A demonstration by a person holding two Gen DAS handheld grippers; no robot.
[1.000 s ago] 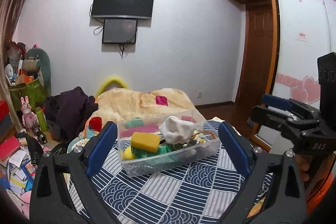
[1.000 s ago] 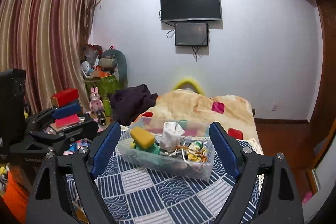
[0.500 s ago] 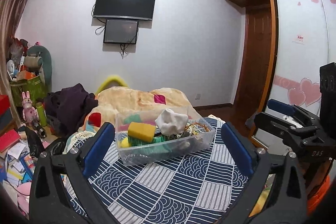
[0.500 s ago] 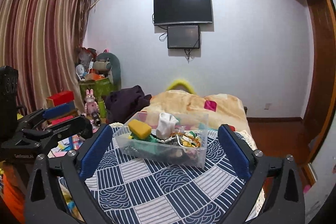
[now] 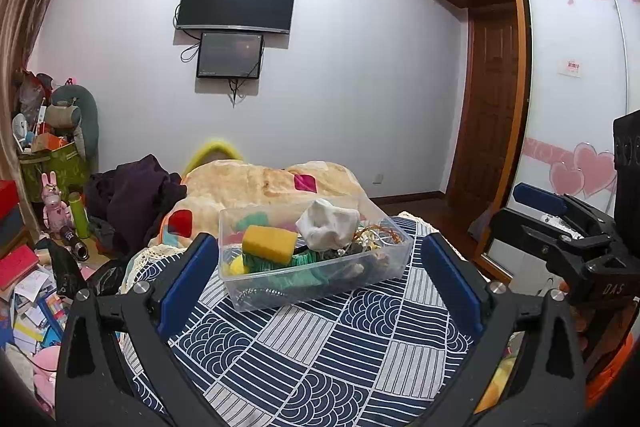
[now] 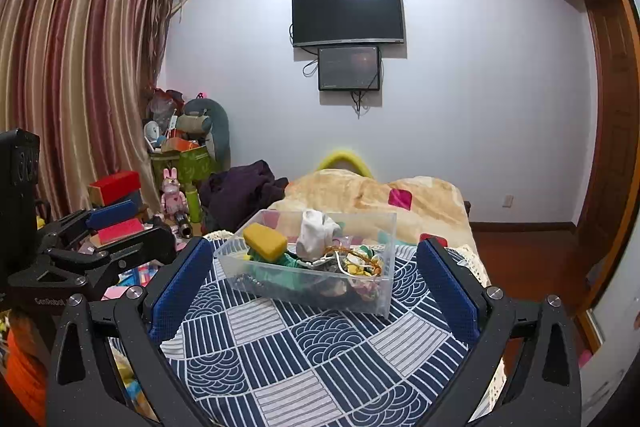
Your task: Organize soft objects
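Note:
A clear plastic bin [image 5: 320,279] [image 6: 380,297] stands on a blue-and-white patterned cloth [image 5: 320,355] [image 6: 312,359]. It holds a yellow sponge [image 5: 269,243] [image 6: 265,241], a white crumpled cloth [image 5: 328,229] [image 6: 316,234], green fabric [image 5: 308,263] and tangled cords [image 6: 356,261]. My left gripper [image 5: 318,287] is open and empty, short of the bin. My right gripper [image 6: 314,287] is open and empty, also short of the bin. Each gripper shows at the edge of the other's view.
A bed with a beige blanket [image 5: 260,183] lies behind the bin. Dark clothes [image 5: 132,195], boxes and toys [image 5: 52,199] clutter the left floor. A wardrobe [image 5: 576,107] and door stand at right. A television [image 6: 347,14] hangs on the far wall.
Both grippers have pulled back and risen a little, so the bin sits lower and farther between the fingers. Both stay open. The bin's contents have not moved.

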